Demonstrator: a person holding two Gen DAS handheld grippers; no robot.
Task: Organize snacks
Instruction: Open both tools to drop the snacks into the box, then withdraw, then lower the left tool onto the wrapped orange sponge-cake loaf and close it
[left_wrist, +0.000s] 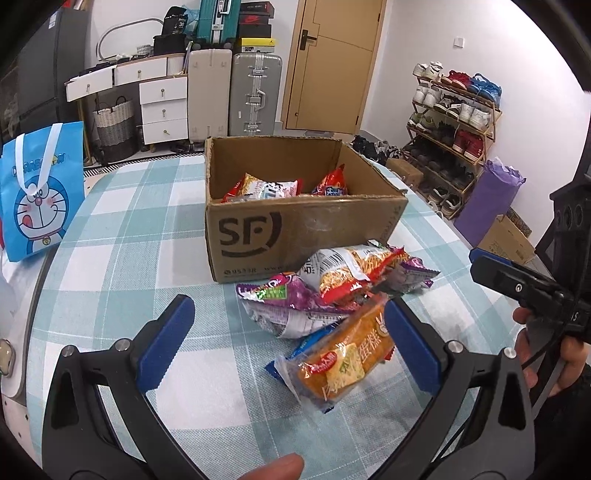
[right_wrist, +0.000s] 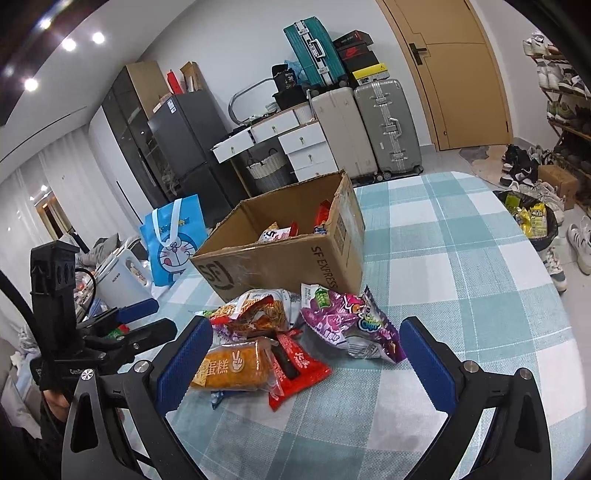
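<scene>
A cardboard box (left_wrist: 295, 232) (right_wrist: 291, 262) marked SF stands open on the checked tablecloth, with a few snack packets (left_wrist: 266, 188) inside. In front of it lies a pile of snacks: an orange cake packet (left_wrist: 347, 354) (right_wrist: 232, 365), a purple packet (left_wrist: 284, 299) (right_wrist: 354, 325), a noodle-snack packet (left_wrist: 351, 273) (right_wrist: 255, 310) and a red packet (right_wrist: 299, 373). My left gripper (left_wrist: 291, 347) is open, low over the table, its right pad beside the cake packet. My right gripper (right_wrist: 303, 365) is open, just short of the pile, its left pad at the cake packet's end. Nothing is held.
A blue cartoon bag (left_wrist: 37, 192) (right_wrist: 173, 240) stands left of the box at the table's edge. The right gripper's body (left_wrist: 535, 291) shows at the left view's right side. A bin (right_wrist: 535, 221) with wrappers, suitcases (left_wrist: 251, 96) and a shoe rack (left_wrist: 454, 122) stand beyond the table.
</scene>
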